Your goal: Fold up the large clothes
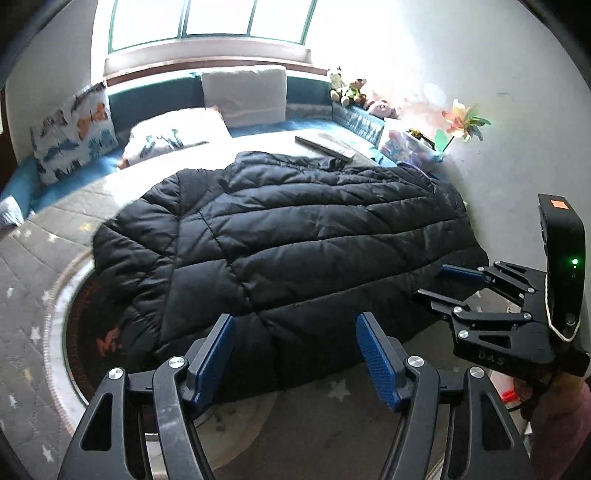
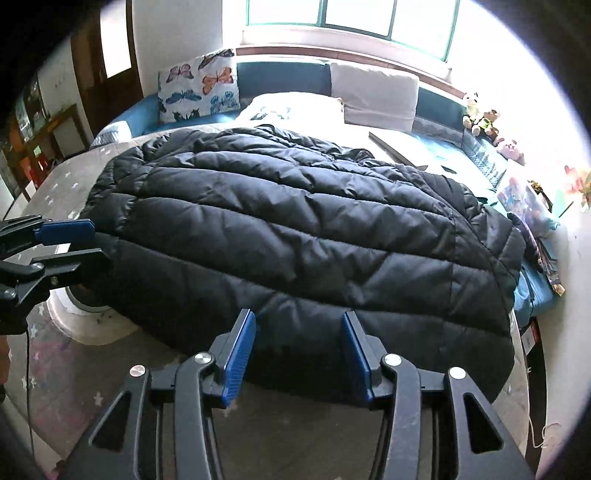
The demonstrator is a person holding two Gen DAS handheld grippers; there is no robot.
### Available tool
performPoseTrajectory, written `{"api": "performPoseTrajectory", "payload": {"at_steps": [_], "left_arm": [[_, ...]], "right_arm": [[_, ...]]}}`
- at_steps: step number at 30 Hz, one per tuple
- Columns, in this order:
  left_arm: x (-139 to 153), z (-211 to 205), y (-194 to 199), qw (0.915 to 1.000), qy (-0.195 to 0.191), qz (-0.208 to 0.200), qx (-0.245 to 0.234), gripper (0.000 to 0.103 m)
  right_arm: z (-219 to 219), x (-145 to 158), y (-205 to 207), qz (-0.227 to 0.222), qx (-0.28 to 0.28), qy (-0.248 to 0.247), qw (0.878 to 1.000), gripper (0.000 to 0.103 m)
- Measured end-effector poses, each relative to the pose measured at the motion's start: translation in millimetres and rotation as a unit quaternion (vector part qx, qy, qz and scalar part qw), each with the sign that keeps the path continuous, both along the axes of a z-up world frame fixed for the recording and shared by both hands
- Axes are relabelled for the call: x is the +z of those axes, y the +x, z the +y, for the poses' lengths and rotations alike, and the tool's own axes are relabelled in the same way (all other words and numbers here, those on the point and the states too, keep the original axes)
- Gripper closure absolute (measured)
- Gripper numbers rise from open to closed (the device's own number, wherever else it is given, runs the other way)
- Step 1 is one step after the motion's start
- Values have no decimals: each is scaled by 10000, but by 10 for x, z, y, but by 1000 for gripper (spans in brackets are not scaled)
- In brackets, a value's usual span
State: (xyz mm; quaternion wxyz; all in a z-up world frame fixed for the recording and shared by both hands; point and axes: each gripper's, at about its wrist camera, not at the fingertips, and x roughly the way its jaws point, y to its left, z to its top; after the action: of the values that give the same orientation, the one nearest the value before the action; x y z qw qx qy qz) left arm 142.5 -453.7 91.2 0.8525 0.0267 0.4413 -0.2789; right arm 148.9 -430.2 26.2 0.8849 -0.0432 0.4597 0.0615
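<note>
The black puffer jacket (image 2: 295, 236) is spread on the grey mat just ahead of both grippers — possibly folded once already, hard to tell. Nothing is held: the left gripper (image 1: 295, 354) and right gripper (image 2: 299, 354) are open, empty. More folds are probably needed.

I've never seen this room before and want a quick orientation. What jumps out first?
A big black puffer coat lies spread across the grey star-patterned bed, filling the middle of both views. Behind it, a butterfly cushion leans at the head under a bright window. Both hand-held grippers, left and right, stand open at the coat's near edge.
</note>
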Motion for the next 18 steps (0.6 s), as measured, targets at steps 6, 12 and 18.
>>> {"api": "performPoseTrajectory", "payload": {"at_steps": [6, 12, 18], "left_arm": [[159, 87, -271, 9989, 105, -454, 109, 25], [225, 191, -359, 9982, 79, -533, 261, 25], [275, 254, -497, 9963, 209, -711, 425, 25]], "right_arm": [[113, 27, -148, -129, -37, 91, 9999, 48], [127, 70, -230, -247, -119, 227, 9994, 47], [99, 121, -339, -439, -189, 516, 9975, 45]]}}
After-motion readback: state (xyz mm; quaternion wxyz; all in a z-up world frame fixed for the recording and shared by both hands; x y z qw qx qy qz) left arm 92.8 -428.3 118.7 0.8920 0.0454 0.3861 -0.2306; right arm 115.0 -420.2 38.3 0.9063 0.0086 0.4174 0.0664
